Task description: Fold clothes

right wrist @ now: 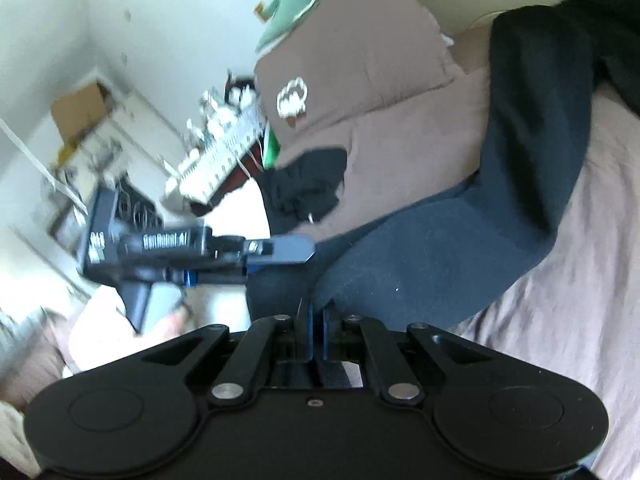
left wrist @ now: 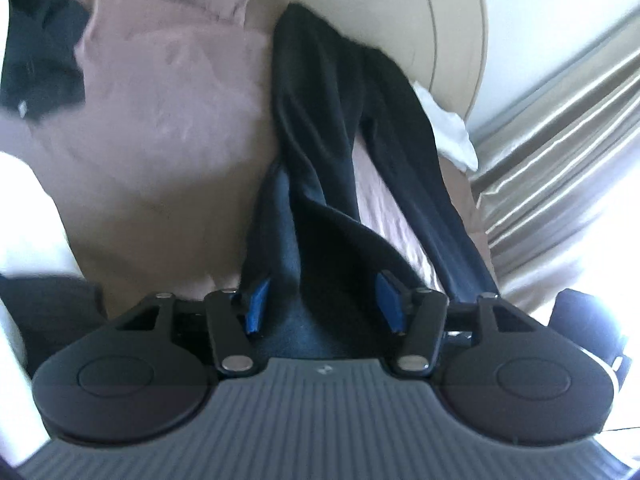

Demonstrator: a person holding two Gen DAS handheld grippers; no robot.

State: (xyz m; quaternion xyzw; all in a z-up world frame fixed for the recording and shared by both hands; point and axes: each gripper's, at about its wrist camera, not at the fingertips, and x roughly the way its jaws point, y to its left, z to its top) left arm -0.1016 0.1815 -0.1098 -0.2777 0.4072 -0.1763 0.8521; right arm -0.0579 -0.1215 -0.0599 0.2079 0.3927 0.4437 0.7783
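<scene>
Dark trousers [left wrist: 320, 128] stretched along the bed [left wrist: 160, 160].
Left gripper [left wrist: 320, 304]: fingers apart, cloth loose between them. Right gripper [right wrist: 316, 336]: fingers clamped on the trousers' edge.

Left gripper [left wrist: 320, 300]: jaws apart, blue pads [left wrist: 256, 304] clear of each other, pointing downward at a slant. Seen side-on from the right wrist view, gripped by a hand [right wrist: 168, 320]. Right gripper [right wrist: 316, 320]: jaws closed together, dark cloth [right wrist: 420, 248] pinched at the tips.
</scene>
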